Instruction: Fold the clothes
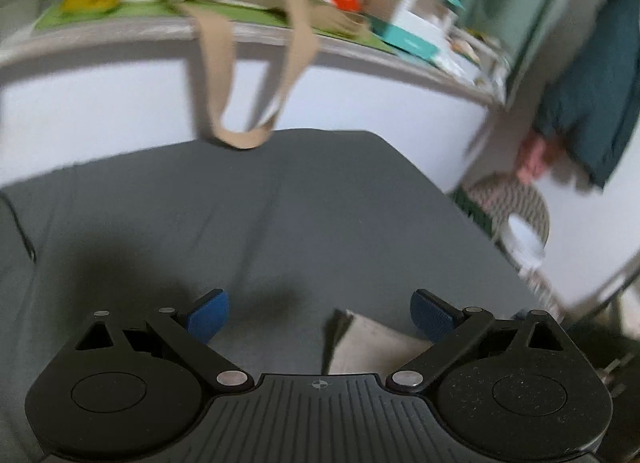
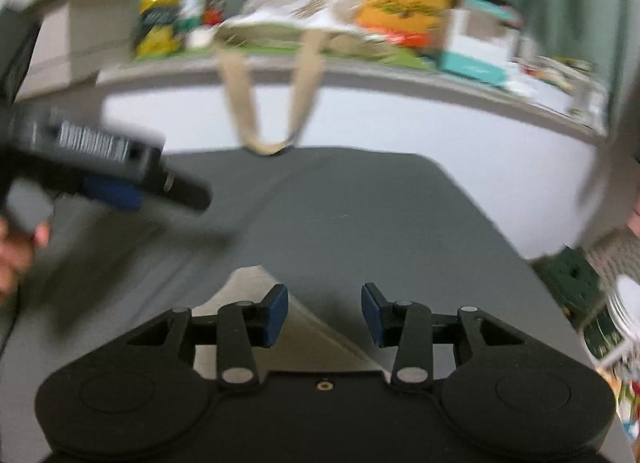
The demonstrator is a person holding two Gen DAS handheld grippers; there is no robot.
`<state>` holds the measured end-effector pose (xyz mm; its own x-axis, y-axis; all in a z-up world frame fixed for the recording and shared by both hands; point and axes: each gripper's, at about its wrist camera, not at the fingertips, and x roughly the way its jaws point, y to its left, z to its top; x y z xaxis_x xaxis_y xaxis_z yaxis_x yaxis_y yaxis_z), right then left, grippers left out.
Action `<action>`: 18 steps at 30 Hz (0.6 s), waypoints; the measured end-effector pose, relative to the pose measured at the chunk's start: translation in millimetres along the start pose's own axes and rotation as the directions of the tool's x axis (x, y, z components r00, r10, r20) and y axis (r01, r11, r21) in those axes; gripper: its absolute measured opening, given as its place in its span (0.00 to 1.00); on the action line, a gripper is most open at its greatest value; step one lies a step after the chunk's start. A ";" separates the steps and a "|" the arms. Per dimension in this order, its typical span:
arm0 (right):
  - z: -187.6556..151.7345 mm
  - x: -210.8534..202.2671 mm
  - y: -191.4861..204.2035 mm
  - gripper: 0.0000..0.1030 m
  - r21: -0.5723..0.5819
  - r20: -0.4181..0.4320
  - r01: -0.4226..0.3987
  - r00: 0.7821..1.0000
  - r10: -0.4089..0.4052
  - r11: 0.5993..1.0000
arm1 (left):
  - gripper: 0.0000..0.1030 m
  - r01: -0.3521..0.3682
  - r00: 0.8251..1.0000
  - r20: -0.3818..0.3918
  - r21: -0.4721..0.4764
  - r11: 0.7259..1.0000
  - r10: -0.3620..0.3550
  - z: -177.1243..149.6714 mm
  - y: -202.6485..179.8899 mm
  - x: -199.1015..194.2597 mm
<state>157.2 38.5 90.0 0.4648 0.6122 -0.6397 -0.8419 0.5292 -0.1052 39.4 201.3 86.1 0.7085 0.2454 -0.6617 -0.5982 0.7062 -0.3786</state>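
Folded beige cloth (image 2: 280, 327) lies on the grey sheet (image 2: 360, 231) of the bed, at the near edge, right under both grippers. In the right wrist view it shows as a pale wedge w/ a pointed corner up front; in the left wrist view a corner of it (image 1: 372, 347) sits low, right of centre.

Right gripper (image 2: 324, 313): fingers spread wide, nothing between them. Left blue pad (image 2: 276, 315) sits over the cloth's edge; can't tell if it touches. Right pad is over bare sheet.

Left gripper (image 1: 320, 317): fingers spread very wide, empty. Right pad (image 1: 430, 321) overlaps the cloth corner, left pad over bare sheet. From the right wrist view the left gripper (image 2: 120, 183) is blurred, at far left, w/ a hand (image 2: 16, 251) on its grip.

Beyond the bed, against the white wall, a shelf (image 2: 360, 75) carries a tote bag (image 2: 288, 19) lying flat, its beige straps (image 2: 260, 123) hanging down to the sheet's far edge. Contents of the bag not visible. Next to it: orange pack (image 2: 400, 7), teal-and-white box (image 2: 476, 47), yellow packet (image 2: 158, 19). All blurred.
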 end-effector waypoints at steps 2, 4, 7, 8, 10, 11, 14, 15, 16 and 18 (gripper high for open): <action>2.1 13.0 6.9 0.39 -0.032 -0.020 -0.020 1.000 0.020 0.999 | 0.95 0.009 1.000 -0.008 -0.070 0.998 -0.010 0.5 13.3 4.3; 2.6 19.5 12.1 0.39 -0.066 -0.028 -0.042 0.999 0.040 0.997 | 0.95 0.028 0.999 -0.020 -0.137 0.990 -0.031 -2.5 25.7 8.6; 2.9 28.5 15.2 0.39 -0.082 -0.048 -0.067 0.997 0.063 0.994 | 0.95 0.061 0.996 -0.046 -0.245 0.968 -0.074 -3.2 39.4 15.7; 3.2 31.3 16.5 0.39 -0.081 -0.055 -0.073 0.996 0.069 0.994 | 0.95 0.067 0.996 -0.044 -0.274 0.959 -0.082 -3.9 44.0 18.3; 3.9 34.7 22.7 0.39 -0.097 -0.060 -0.078 0.996 0.073 0.992 | 0.95 0.061 0.997 -0.037 -0.289 0.956 -0.074 -6.5 45.4 23.1; 5.7 36.9 24.9 0.39 -0.104 -0.060 -0.086 0.995 0.080 0.991 | 0.95 0.055 0.997 -0.035 -0.286 0.957 -0.068 -8.9 45.2 23.3; 12.3 46.7 29.3 0.38 -0.110 -0.075 -0.119 0.991 0.111 0.987 | 0.95 0.051 0.997 -0.039 -0.284 0.957 -0.065 -14.5 44.2 23.0; 14.2 52.2 30.6 0.38 -0.115 -0.094 -0.123 0.989 0.112 0.986 | 0.95 0.055 0.997 -0.043 -0.290 0.956 -0.070 -15.1 44.8 22.8; 16.2 57.7 31.8 0.36 -0.120 -0.113 -0.127 0.987 0.113 0.985 | 0.95 0.058 0.996 -0.046 -0.295 0.954 -0.075 -15.7 45.4 22.5; 17.5 66.5 31.3 0.27 -0.110 -0.146 -0.146 0.981 0.130 0.983 | 0.95 0.056 0.996 -0.051 -0.292 0.955 -0.074 -16.1 44.1 23.3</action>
<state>166.6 106.0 57.5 0.3066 0.5832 -0.7523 -0.9259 0.3660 -0.0936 23.5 227.4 43.6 0.7309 0.1577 -0.6640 -0.6405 0.4946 -0.5875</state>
